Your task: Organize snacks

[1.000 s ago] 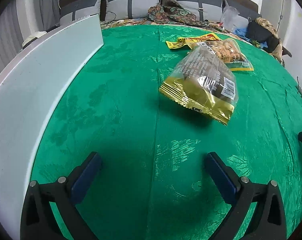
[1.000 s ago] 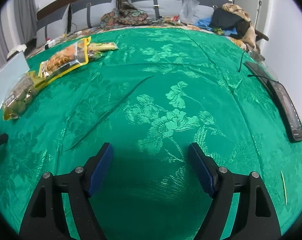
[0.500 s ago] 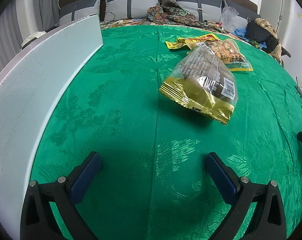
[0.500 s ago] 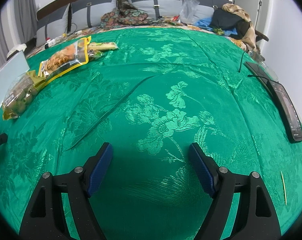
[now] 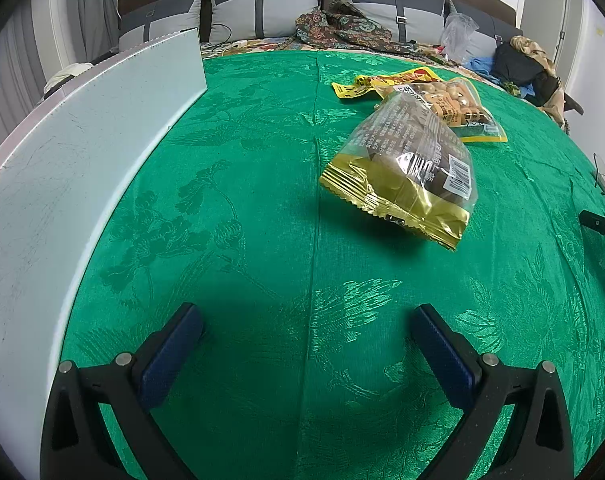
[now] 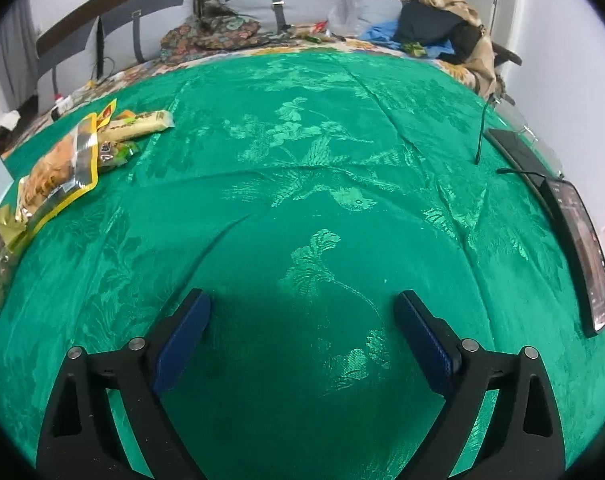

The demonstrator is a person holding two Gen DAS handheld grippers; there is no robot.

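The gold-edged clear snack bag (image 5: 402, 172), dark pieces inside and a barcode label, lies on the green cloth (image 5: 262, 216) at one o'clock from the left gripper (image 5: 308, 332), jaws spread, empty. Behind it lies a yellow-rimmed nut pouch (image 5: 458, 108). The right gripper (image 6: 302, 320) has its jaws spread, empty.

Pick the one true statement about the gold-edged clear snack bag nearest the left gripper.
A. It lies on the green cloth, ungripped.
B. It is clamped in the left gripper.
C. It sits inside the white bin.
A: the gold-edged clear snack bag lies on the green patterned cloth, ahead of the open left gripper.
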